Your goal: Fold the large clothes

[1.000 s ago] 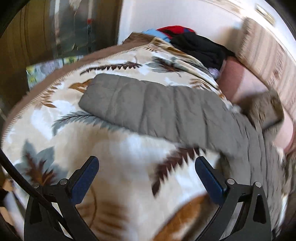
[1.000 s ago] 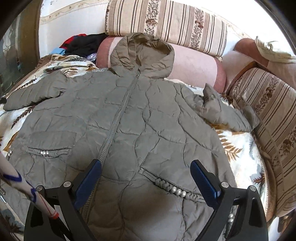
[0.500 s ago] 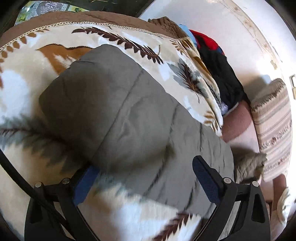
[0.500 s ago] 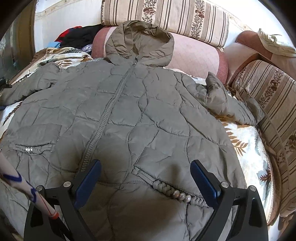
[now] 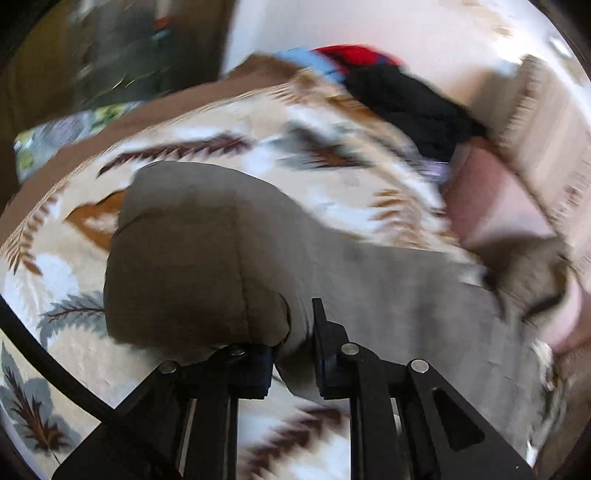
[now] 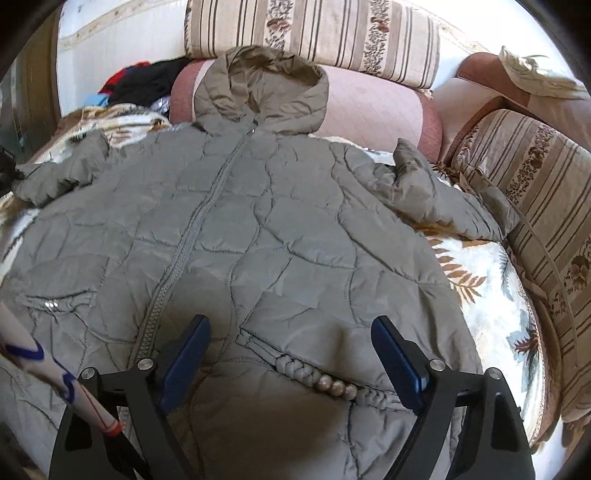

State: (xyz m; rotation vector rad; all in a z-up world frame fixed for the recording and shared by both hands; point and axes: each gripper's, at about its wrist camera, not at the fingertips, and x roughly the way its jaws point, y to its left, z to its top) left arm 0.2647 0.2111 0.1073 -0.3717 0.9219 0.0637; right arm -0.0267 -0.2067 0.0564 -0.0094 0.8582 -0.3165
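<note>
A grey quilted hooded jacket (image 6: 258,221) lies face up, zipped, on a leaf-patterned blanket, with its hood (image 6: 258,81) against the pink bolster. In the blurred left wrist view, my left gripper (image 5: 295,332) is shut on the end of the jacket's sleeve (image 5: 207,258); fabric bunches between the pads. My right gripper (image 6: 291,332) hovers over the lower front, above the braided, beaded pocket (image 6: 325,380). Its jaws are closing but still wide, and the pads press on nothing. The other sleeve (image 6: 436,199) lies crumpled at the right.
The blanket (image 5: 55,266) covers the seat. A pile of black, red and blue clothes (image 5: 399,96) sits at the back corner. Striped cushions (image 6: 314,33) and a pink bolster (image 6: 369,107) line the back and right side.
My left gripper went from wide open over the sleeve to shut on the sleeve end, and its view swung back. My right gripper's jaws narrowed a little over the pocket.
</note>
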